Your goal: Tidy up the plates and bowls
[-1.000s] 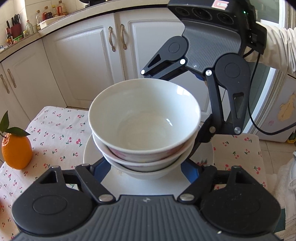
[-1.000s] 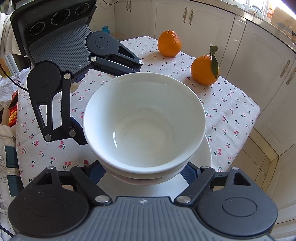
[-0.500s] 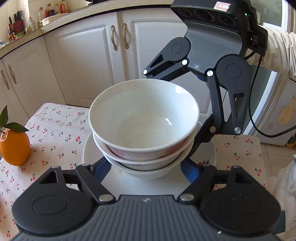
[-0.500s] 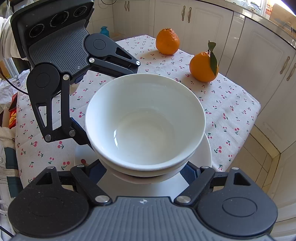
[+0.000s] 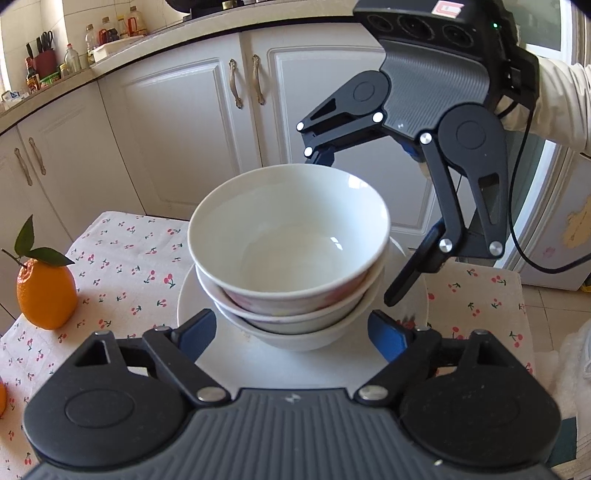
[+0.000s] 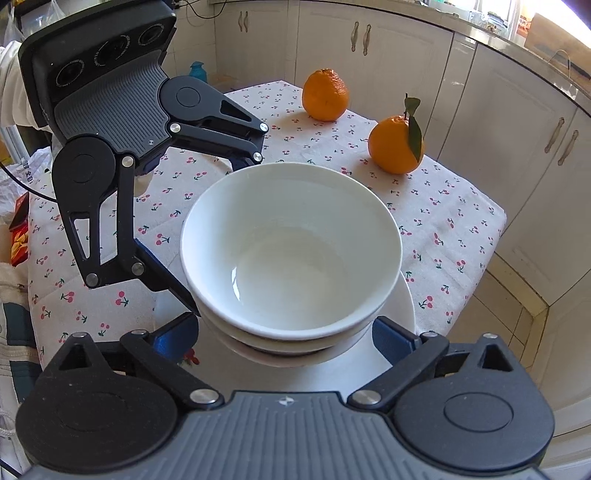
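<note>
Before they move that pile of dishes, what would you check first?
1. Bowls nested straight: ok.
2. Stack centred on the plate: ok.
3. Left gripper open, fingers either side of the stack: ok.
4. Right gripper open on the opposite side: ok.
5. Fingers touching plate or bowls: cannot tell.
6. Oranges apart from the stack: ok.

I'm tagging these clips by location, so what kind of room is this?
Most likely a home kitchen: white cabinets under a countertop holding sauce bottles and knives, plus a small table with a cherry-print cloth carrying stacked bowls.
</note>
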The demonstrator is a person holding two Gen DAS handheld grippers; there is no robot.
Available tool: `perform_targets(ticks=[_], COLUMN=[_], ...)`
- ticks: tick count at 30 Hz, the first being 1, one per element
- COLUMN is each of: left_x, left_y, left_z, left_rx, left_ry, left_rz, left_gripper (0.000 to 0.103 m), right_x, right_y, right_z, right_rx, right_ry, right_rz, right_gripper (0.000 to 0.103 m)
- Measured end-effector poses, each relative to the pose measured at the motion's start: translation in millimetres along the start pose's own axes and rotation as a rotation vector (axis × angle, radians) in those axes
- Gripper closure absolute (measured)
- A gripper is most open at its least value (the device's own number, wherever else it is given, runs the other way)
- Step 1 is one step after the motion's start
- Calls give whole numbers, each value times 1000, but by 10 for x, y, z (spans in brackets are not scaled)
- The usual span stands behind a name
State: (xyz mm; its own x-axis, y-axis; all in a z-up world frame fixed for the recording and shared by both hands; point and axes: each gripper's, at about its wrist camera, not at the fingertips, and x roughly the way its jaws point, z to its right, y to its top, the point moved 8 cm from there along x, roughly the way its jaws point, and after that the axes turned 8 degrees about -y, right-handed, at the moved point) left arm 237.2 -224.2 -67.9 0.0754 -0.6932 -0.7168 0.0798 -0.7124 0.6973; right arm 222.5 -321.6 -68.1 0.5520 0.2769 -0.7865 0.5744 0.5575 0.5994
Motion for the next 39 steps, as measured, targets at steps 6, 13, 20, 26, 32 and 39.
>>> perform_targets(ticks=[6, 13, 20, 26, 32, 39], left_x=[-253, -679, -1039, -1249, -1380, -1460], left_y=[9, -14, -128, -250, -458, -518], left_z=[138, 360, 623, 615, 571, 661], left_rx=[-3, -51, -137, -442, -703, -712], left_ry=[61, 188, 422, 556, 619, 682], left_rz=[40, 146, 292, 265, 217, 191], left_gripper=[6, 1, 0, 1, 1, 1], right_x=[-174, -469, -724, -763, -858, -980], right_y=[54, 82, 55, -87, -102, -32], right_z=[-70, -232, -393, -542, -760, -847], right_rx=[14, 101, 360, 624, 736, 715], right_ry=[-81, -200, -341, -470, -534, -607], right_rz=[15, 24, 60, 39, 41, 55], right_gripper=[0, 0, 0, 0, 0, 0])
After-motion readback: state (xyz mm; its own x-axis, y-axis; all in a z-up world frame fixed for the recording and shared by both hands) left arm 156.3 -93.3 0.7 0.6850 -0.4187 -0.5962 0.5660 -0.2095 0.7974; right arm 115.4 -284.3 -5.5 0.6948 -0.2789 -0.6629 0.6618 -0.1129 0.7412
